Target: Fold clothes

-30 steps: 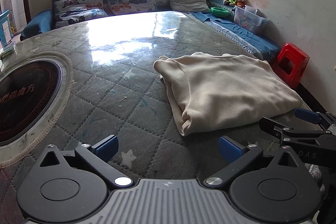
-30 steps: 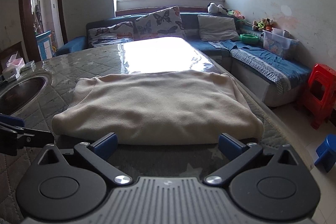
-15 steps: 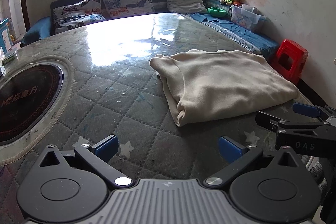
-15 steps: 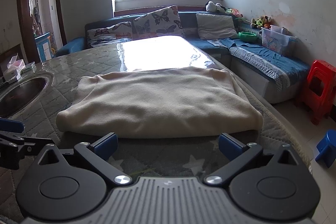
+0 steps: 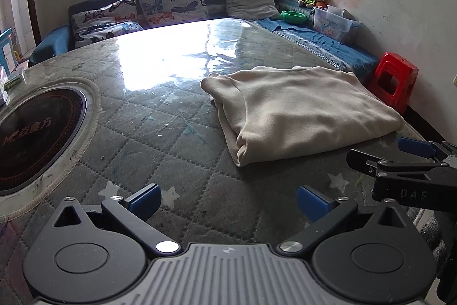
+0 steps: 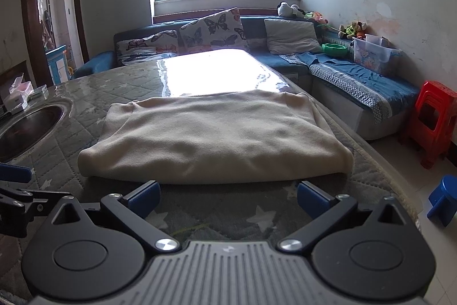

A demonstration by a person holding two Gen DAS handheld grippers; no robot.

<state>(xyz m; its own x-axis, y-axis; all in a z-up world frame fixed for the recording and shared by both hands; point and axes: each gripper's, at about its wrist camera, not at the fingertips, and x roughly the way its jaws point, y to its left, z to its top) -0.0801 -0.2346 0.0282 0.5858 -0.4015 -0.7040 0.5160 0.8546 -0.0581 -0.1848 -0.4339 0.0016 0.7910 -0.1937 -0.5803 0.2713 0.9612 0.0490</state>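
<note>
A cream garment lies folded into a flat rectangle on the quilted table; it also shows in the right wrist view. My left gripper is open and empty, above the table to the left of the garment's near corner. My right gripper is open and empty, just in front of the garment's near folded edge, not touching it. The right gripper also shows at the right of the left wrist view.
A round inset cooktop sits in the table at the left. A blue sofa with butterfly pillows runs along the back and right. A red stool and a blue stool stand on the floor at right.
Both grippers have drawn back and risen a little from the garment. The garment has not moved.
</note>
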